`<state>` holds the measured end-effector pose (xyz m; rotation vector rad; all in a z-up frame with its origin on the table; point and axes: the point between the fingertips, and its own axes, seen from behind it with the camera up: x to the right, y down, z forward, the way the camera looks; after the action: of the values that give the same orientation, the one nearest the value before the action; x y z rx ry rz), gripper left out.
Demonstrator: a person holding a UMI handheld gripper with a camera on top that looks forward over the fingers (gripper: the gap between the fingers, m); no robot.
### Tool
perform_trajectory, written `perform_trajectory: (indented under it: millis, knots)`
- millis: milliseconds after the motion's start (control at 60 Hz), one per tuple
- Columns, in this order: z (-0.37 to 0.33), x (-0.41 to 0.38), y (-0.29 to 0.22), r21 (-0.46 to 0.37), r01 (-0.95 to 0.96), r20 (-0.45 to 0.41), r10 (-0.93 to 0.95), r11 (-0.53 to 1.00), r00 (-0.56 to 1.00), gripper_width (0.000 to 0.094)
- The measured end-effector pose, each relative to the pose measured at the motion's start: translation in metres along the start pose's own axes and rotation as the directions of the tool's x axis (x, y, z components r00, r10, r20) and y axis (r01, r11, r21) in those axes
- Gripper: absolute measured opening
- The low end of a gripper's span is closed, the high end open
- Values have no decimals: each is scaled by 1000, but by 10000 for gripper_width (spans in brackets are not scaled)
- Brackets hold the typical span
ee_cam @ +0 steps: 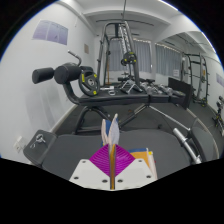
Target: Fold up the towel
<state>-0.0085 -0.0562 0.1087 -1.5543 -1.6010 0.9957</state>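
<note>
My gripper (112, 165) is shut, its two magenta pads (98, 162) pressed together on a thin fold of cloth. The towel (112, 130) shows as a narrow orange line between the pads and a small white tuft standing up just past the fingertips. A bit of orange (146, 156) peeks out beside the right finger. The rest of the towel is hidden. The gripper is held above a dark grey flat surface (60, 150).
This is a gym room. Black padded handlebars (62, 75) stand beyond the fingers to the left, a weight machine (125, 50) at the back, a treadmill frame (192, 80) to the right. A dark bar (165, 125) slants across ahead on the right.
</note>
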Motion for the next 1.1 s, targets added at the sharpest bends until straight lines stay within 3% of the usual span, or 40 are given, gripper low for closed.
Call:
perform_trajectory:
  millis: [233,250,267,333,383,450,667,883,1100]
  knots:
    - [20,85,67,-87,-32,-124,21,996,992,64]
    - [22,86,73,-97,-30,-125,17,995,992,118]
    - [23,88,78,-106,-24,-124,10,994,992,230]
    - [22,99,89,-127,9,-155,-29,992,987,883]
    - [13,103,86,-126,32,-169,-53,991,984,794]
    - [-15,96,70,-90,34,-152,-48,995,987,874]
    - [-162,71,37,-52,11,-108,-17,999,994,854]
    - [-303,39,51,-32,14,-98,-17,999,995,855]
    - [-364,29,70,-8,-8,-110,7,1000,994,851]
